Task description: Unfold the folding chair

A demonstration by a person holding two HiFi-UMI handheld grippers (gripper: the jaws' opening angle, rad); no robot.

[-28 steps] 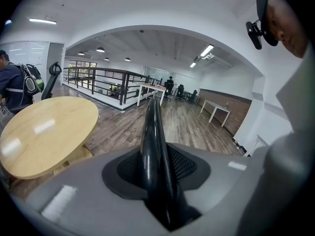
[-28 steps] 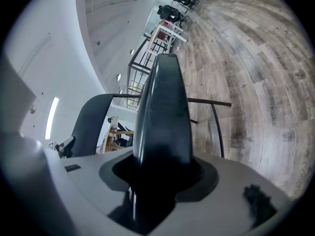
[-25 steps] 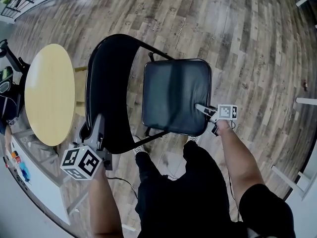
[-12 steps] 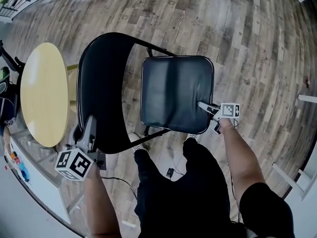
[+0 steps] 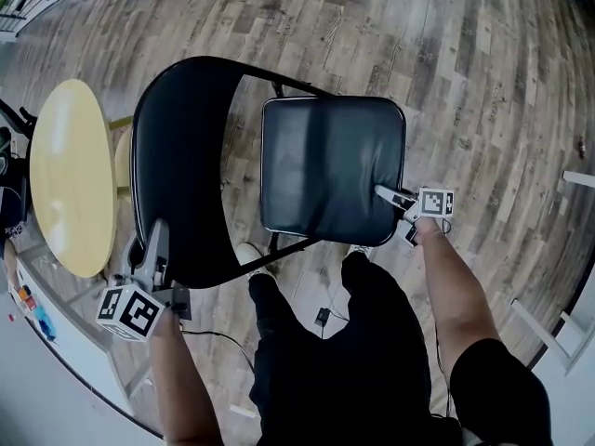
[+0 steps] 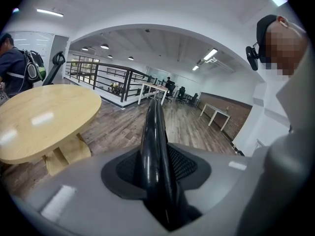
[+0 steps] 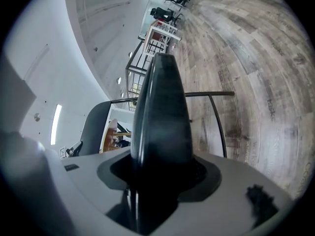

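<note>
In the head view the black folding chair stands opened out on the wood floor, its padded seat (image 5: 330, 170) facing up and its curved backrest (image 5: 181, 156) to the left. My left gripper (image 5: 156, 235) is shut on the backrest's near top edge; in the left gripper view that thin black edge (image 6: 153, 146) runs straight out from between the jaws (image 6: 157, 181). My right gripper (image 5: 383, 193) grips the seat's near right corner. In the right gripper view the seat's edge (image 7: 160, 112) fills the gap of the right gripper (image 7: 160, 176), whose jaws are opening.
A round pale wooden table (image 5: 70, 175) stands left of the chair, close to the backrest. The person's legs and shoes (image 5: 246, 254) are just behind the chair. White furniture legs (image 5: 581, 179) lie at the right edge. A dark railing (image 6: 98, 77) runs far off.
Both grippers have sunk with the chair. The backrest and left gripper have drifted left and down in the head view, and the seat now looks broader and flatter.
</note>
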